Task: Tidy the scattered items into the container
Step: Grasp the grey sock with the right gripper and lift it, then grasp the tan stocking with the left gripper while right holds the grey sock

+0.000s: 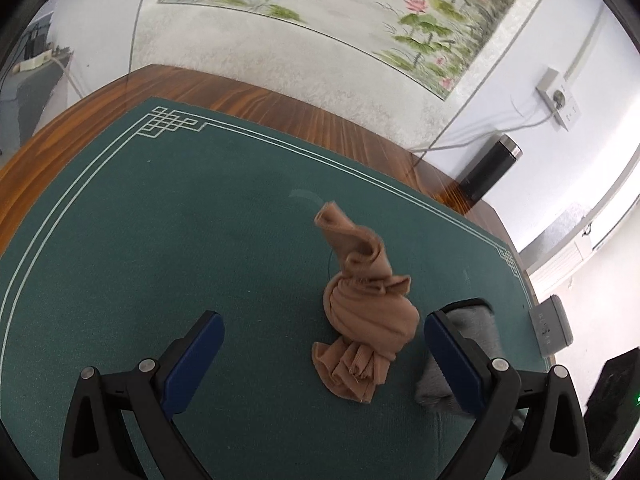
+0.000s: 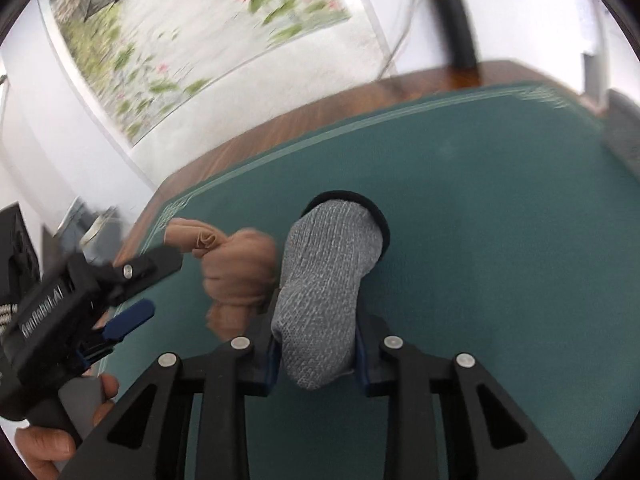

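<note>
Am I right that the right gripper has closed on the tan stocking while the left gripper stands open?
Not quite: the right gripper has closed on the grey sock, as the right wrist view shows. The tan stocking lies free between the open left gripper's fingers.

The left claw [image 1: 322, 344] stands wide open over the green mat [image 1: 160, 220] on the wooden desk [image 1: 280, 100]; a knotted tan stocking [image 1: 368, 312] lies between its blue fingers [image 1: 196, 356]; a grey sock [image 1: 476, 328] sits just behind the right-hand finger.
</note>
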Available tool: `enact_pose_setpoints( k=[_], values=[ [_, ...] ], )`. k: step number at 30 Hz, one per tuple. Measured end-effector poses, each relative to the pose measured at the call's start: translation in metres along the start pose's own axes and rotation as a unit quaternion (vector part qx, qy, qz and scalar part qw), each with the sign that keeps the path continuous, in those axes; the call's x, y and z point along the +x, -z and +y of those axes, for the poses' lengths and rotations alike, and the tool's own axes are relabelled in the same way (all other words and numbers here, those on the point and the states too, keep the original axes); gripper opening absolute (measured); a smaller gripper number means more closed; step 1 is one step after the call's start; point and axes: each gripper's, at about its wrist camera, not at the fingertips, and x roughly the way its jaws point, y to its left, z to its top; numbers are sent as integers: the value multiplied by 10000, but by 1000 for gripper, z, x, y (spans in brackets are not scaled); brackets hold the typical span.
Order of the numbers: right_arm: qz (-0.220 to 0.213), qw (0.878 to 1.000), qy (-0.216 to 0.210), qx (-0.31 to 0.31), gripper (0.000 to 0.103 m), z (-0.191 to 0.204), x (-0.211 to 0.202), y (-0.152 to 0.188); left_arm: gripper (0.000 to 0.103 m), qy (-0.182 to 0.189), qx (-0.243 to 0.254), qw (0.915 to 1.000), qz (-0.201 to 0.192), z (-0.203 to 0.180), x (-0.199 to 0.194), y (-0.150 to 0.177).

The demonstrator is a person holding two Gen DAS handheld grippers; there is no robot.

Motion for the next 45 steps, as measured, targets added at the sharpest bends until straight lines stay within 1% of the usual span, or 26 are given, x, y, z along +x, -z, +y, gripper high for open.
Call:
enact_pose_setpoints(
  k=[3, 5, 6, 7, 10, 12, 14, 15, 17, 19, 20, 21, 25, 27, 30, 34, 37, 42, 45],
  values=[
    [-395, 9985, 340, 189, 31, -18, -22, -6, 102, -22, 196, 9998, 7, -11, 5, 3],
    [-678, 9951, 694, 200, 31, -25, -34, -10, 102, -70, 372, 9993, 2, -20, 10, 5],
    [-765, 9937, 779, 252, 31, -29, -38, -12, 102, -130, 480, 9988, -15, -24, 13, 5],
    [-814, 9929, 792, 343, 31, -33, -41, -13, 102, -214, 603, 9979, -46, -29, 16, 6],
    [-839, 9919, 839, 461, 31, -44, -43, -14, 102, -656, 1009, 9926, -167, -44, 29, 10],
    [-810, 9918, 881, 454, 31, -44, -39, -17, 102, -828, 1157, 9898, -91, -48, 40, 13],
    [-759, 9926, 807, 493, 31, -44, -36, -19, 102, -908, 1173, 9889, 109, -48, 49, 13],
    [-749, 9928, 795, 492, 31, -44, -36, -19, 102, -883, 1106, 9898, 185, -45, 52, 12],
    [-735, 9930, 789, 482, 31, -44, -34, -19, 101, -806, 950, 9921, 169, -39, 50, 11],
    [-733, 9930, 802, 464, 31, -43, -33, -17, 91, -681, 932, 9932, 130, -37, 46, 11],
    [-735, 9930, 798, 461, 31, -43, -33, -16, 70, -612, 937, 9937, 115, -36, 44, 11],
    [-743, 9930, 803, 455, 31, -42, -33, -16, 62, -574, 929, 9940, 114, -36, 42, 11],
    [-827, 9922, 859, 358, 31, -38, -37, -13, 61, -504, 826, 9952, 131, -35, 37, 13],
    [-912, 9913, 909, 267, 31, -35, -42, -13, 61, -495, 825, 9953, 103, -39, 35, 15],
    [-995, 9906, 915, 201, 31, -32, -46, -13, 61, -381, 922, 9950, 32, -51, 28, 18],
    [-1054, 9896, 949, 248, 31, -35, -53, -15, 61, -56, 1049, 9944, -64, -70, 14, 22],
    [-1198, 9868, 1042, 313, 31, -40, -68, -18, 61, 220, 1206, 9924, -144, -89, -3, 28],
    [-1621, 9773, 1317, 360, 31, -48, -111, -22, 61, 661, 1541, 9854, -278, -123, -30, 39],
    [-1809, 9711, 1471, 510, 31, -59, -145, -20, 61, 997, 1726, 9796, -253, -142, -43, 49]
  ],
)
